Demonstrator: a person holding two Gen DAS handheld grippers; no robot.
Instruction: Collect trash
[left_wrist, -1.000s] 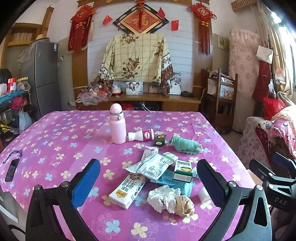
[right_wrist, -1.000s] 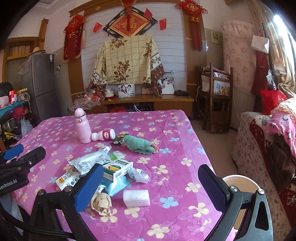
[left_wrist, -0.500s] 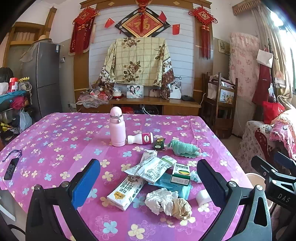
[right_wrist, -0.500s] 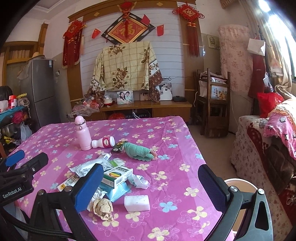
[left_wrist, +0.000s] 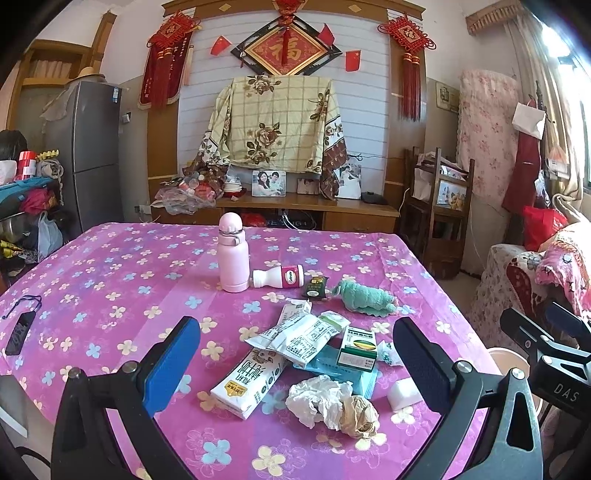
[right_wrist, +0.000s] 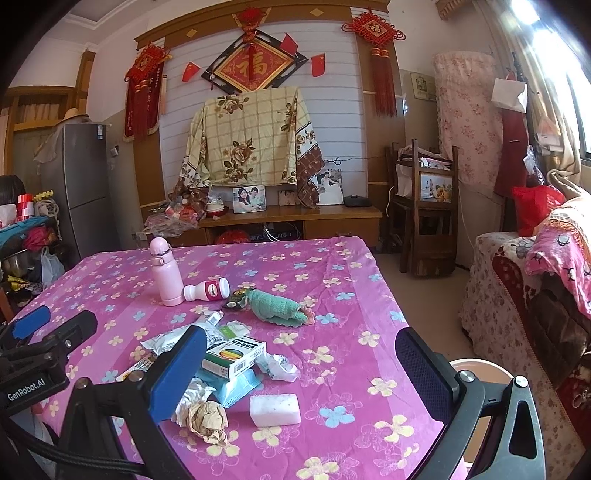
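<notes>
You held both the left gripper and right gripper spread wide and empty over the crumpled paper, which looked light, soft, easily pinched mid-wad.

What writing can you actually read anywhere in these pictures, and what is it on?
"GenRobot.AI": left gripper body, seen from the right wrist camera.
"DAS": right gripper body, seen from the left wrist camera.
"福": red diamond plaque on the wall.
Milk carton, green box, white bottle: print too small to read.
</notes>
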